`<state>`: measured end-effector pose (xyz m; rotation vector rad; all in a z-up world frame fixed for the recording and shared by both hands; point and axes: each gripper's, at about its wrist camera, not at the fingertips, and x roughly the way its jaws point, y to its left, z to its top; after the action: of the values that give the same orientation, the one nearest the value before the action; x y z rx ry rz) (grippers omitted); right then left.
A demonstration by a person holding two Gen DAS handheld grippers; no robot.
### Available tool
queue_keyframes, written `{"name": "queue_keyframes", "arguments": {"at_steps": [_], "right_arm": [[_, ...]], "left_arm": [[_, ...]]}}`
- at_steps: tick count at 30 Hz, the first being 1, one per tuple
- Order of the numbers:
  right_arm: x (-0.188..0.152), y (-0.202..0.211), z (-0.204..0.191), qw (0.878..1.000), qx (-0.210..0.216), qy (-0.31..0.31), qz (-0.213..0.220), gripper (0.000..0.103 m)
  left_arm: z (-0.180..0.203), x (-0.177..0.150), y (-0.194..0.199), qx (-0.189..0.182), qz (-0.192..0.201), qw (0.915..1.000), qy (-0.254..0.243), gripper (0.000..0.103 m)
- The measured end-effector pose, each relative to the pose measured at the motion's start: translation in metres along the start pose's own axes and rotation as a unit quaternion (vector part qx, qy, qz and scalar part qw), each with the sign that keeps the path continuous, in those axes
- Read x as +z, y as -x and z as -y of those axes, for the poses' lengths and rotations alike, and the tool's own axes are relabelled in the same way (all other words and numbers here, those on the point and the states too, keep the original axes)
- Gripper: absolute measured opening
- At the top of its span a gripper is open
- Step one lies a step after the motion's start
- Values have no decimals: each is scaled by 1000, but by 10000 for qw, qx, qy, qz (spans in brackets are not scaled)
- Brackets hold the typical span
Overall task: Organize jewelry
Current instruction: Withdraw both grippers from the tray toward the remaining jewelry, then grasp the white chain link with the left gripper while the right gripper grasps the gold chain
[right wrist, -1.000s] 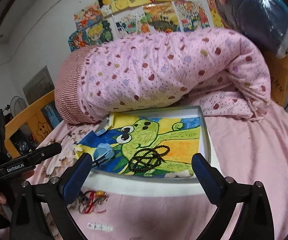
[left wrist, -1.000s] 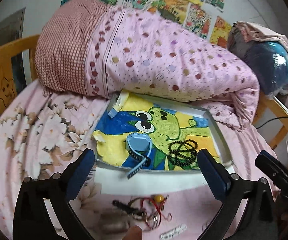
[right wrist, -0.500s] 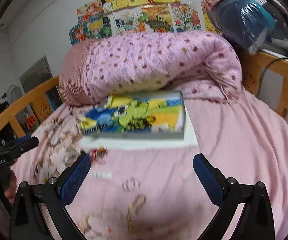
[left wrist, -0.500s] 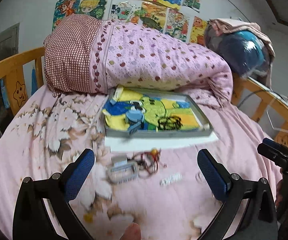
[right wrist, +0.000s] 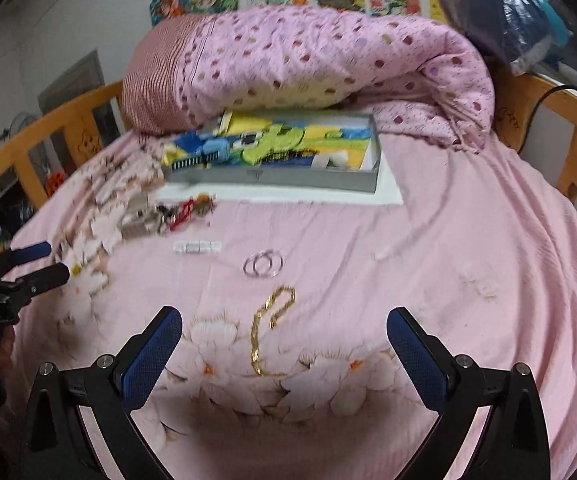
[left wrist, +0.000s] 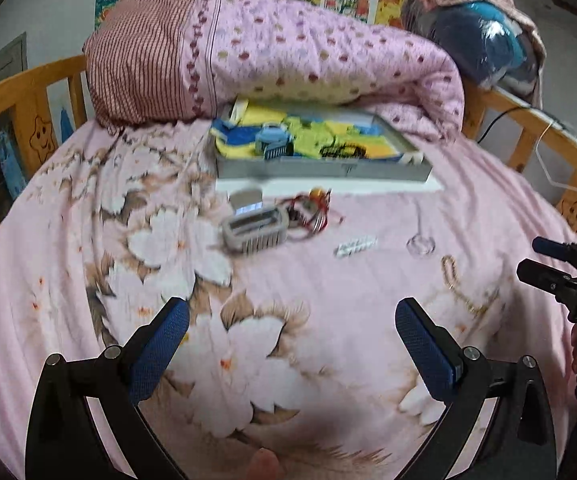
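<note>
Your left gripper point(left wrist: 291, 322) hangs above the floral sheet point(left wrist: 148, 240) with its jaws spread wide and nothing between them; your right gripper point(right wrist: 284, 332) is likewise agape and empty. The gold chain point(right wrist: 266, 328) lies on the sheet between your right fingers, with 2 silver rings point(right wrist: 263, 264) just beyond it. Farther off, the grey tray point(right wrist: 272, 178) sits against the rolled quilt point(right wrist: 328, 60).

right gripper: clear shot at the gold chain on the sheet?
Probably yes. The right gripper is open and empty, and the gold chain lies flat on the pink sheet right ahead, between its fingers. Nothing covers it; the silver rings lie farther off.
</note>
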<state>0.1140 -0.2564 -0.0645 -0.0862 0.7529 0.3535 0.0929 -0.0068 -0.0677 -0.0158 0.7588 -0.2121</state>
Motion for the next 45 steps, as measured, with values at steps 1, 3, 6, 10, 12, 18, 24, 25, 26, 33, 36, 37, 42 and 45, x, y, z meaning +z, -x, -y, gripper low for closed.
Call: {"name": "queue_keyframes", "arguments": {"at_steps": [1,3,6,10,12,18,24,25,26,33,36,37,42,45], "right_arm": [[-2,-3,0,10000,-7,23,-52,103],[-6,-13,-1,9998,-33,95,-173,103],[-8,-23,-2,9993,-121,196,-292,103],[-11,-38,-5,9979,-271,415,-408,103],[-11,-46,-5,9969,-348,510,-487,103],[-16,-68,1,9914,-825,783,-655,103],[-7,-78,14,9918,-897,722,-563,103],[-6,-80,16,9923,-863,687,-563,103],[-4,-81,19,9930,-817,644,-562,103],[7,-89,30,9956,-322,711,-523,89],[11,-91,32,9955,-86,792,-516,81],[12,-92,32,9954,-26,813,-511,76],[15,-93,29,9934,255,1035,-431,55],[15,-93,26,9923,380,1101,-413,46]], "left_arm": [[-1,-3,-3,29,-63,10000,2,101],[-2,-9,-9,41,-186,9998,29,101],[-1,-13,-17,26,-316,9995,-1,101],[1,-15,-28,24,-411,9991,-112,101],[2,-15,-33,6,-450,9989,-125,101],[7,-11,-49,-55,-533,9983,-250,101],[17,-2,-66,-159,-540,9972,-486,101],[18,0,-69,-205,-558,9968,-531,101],[19,2,-73,-244,-570,9964,-570,101],[28,12,-92,-413,-511,9939,-882,97],[32,16,-101,-499,-556,9923,-992,81],[32,18,-104,-555,-588,9916,-1014,76],[40,22,-114,-719,-657,9880,-1195,60],[47,24,-116,-762,-609,9859,-1360,60]]}}
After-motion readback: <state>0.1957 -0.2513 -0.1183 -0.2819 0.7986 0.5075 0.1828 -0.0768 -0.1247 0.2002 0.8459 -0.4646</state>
